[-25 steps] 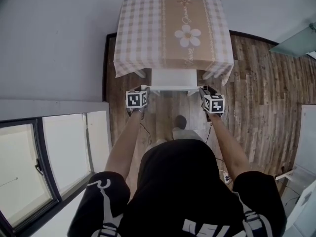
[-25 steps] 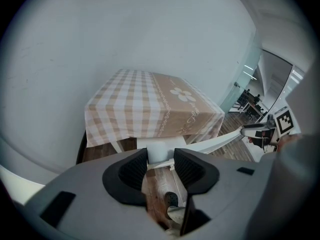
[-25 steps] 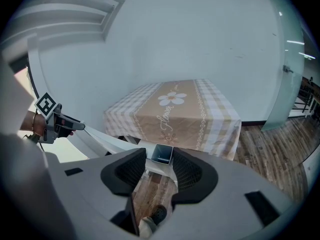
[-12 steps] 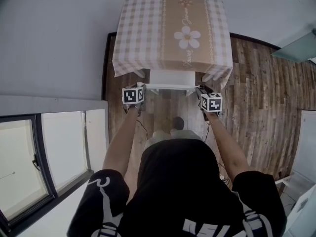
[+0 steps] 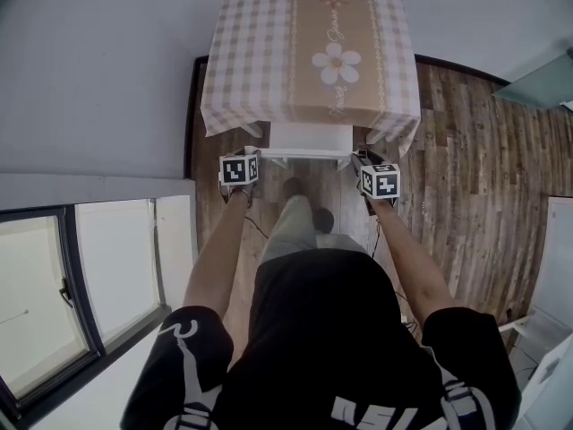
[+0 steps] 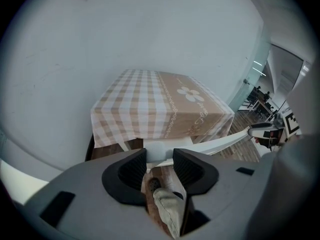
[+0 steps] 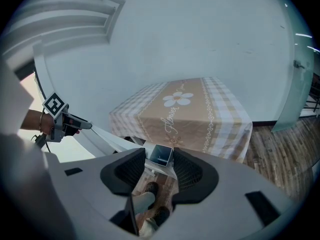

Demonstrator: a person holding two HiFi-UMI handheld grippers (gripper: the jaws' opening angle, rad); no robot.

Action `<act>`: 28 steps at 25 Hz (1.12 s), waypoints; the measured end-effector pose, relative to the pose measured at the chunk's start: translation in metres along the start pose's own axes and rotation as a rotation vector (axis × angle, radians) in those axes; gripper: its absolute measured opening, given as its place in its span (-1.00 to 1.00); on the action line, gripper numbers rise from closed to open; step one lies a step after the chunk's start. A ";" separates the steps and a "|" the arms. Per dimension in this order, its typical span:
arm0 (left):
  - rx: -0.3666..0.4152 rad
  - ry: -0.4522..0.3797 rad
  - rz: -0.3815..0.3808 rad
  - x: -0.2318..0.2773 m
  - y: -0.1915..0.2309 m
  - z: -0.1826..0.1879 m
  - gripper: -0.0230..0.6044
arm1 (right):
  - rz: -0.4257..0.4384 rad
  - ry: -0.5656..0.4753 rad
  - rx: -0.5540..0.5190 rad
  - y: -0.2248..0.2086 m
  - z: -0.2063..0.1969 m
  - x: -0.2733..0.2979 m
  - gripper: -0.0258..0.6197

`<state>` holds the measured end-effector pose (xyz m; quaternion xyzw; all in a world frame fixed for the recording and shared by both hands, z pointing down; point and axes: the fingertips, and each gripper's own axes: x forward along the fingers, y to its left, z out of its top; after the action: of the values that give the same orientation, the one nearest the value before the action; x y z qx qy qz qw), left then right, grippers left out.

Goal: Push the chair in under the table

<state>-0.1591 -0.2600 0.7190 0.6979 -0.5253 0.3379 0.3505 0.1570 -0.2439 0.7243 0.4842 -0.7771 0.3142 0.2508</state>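
Note:
A white chair [image 5: 309, 138] stands partly under a table [image 5: 309, 52] covered by a beige checked cloth with a daisy. My left gripper [image 5: 253, 157] is at the left end of the chair's back rail [image 5: 300, 155], and my right gripper [image 5: 356, 159] is at the right end. In the left gripper view the white chair back [image 6: 157, 150] fills the gap of the left gripper [image 6: 159, 160], whose jaws have just been closing on it. In the right gripper view the rail's square end [image 7: 161, 155] sits between the pads of the right gripper [image 7: 160, 163].
A pale wall runs behind and to the left of the table. A window [image 5: 54, 303] is at the lower left and a glass panel [image 5: 537, 79] at the far right. The person's leg and shoe [image 5: 291, 209] stand on the wood floor [image 5: 466, 168] behind the chair.
The chair has slid further under the table, with both grippers following it. The person's leg has stepped forward behind the chair.

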 end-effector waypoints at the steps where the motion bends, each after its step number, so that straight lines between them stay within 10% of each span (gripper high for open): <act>1: 0.002 0.002 0.002 0.000 0.000 0.000 -0.36 | 0.000 -0.001 -0.001 0.000 0.000 0.000 -0.36; 28: 0.013 0.020 0.009 0.024 0.012 0.040 -0.37 | 0.028 0.022 -0.014 -0.013 0.034 0.031 -0.35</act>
<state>-0.1614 -0.3076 0.7196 0.6943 -0.5226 0.3500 0.3498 0.1536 -0.2916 0.7263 0.4681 -0.7832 0.3174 0.2583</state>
